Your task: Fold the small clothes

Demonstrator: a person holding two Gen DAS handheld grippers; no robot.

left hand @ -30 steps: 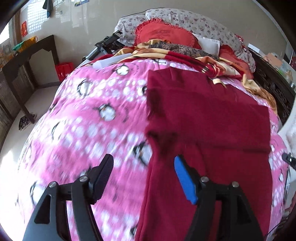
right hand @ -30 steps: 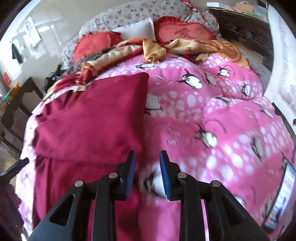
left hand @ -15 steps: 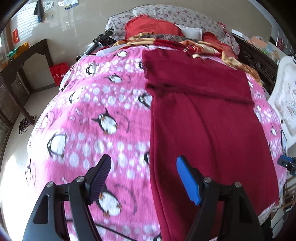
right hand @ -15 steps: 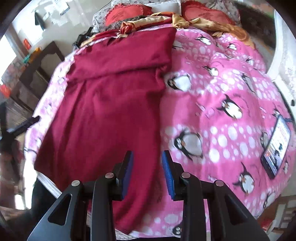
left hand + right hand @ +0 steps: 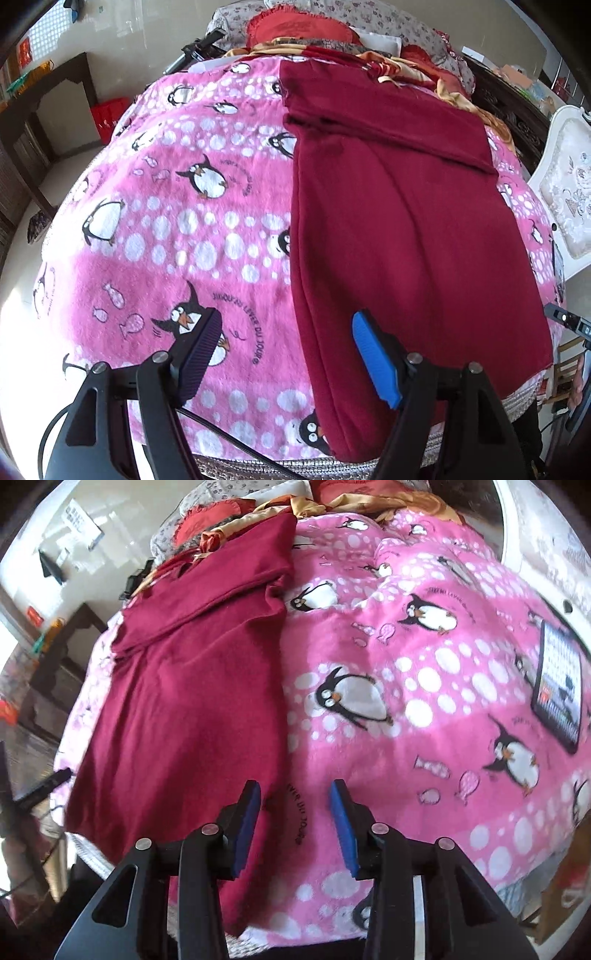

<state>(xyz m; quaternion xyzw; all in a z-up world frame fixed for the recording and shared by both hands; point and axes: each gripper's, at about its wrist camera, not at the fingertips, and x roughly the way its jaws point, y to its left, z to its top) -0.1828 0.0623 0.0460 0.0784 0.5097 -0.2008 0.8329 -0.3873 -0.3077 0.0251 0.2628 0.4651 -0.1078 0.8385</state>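
Note:
A dark red garment [image 5: 399, 221] lies flat on the pink penguin blanket [image 5: 177, 206], its far end folded over in a band. My left gripper [image 5: 284, 350] hovers open above the garment's near left edge, nothing between its fingers. In the right wrist view the same dark red garment [image 5: 192, 686] lies at the left. My right gripper [image 5: 295, 805] hangs over its near right edge and the pink blanket [image 5: 424, 686]; its jaws are opening and hold nothing.
Red pillows [image 5: 295, 26] and a gold-patterned cloth [image 5: 369, 498] pile at the bed's head. A tablet [image 5: 557, 683] lies on the blanket at the right. A dark wooden table [image 5: 48, 96] stands left of the bed, a white chair [image 5: 565, 192] to the right.
Both grippers have drawn back from the far fold toward the near end of the garment, which now lies in full view. The right gripper's jaws have parted.

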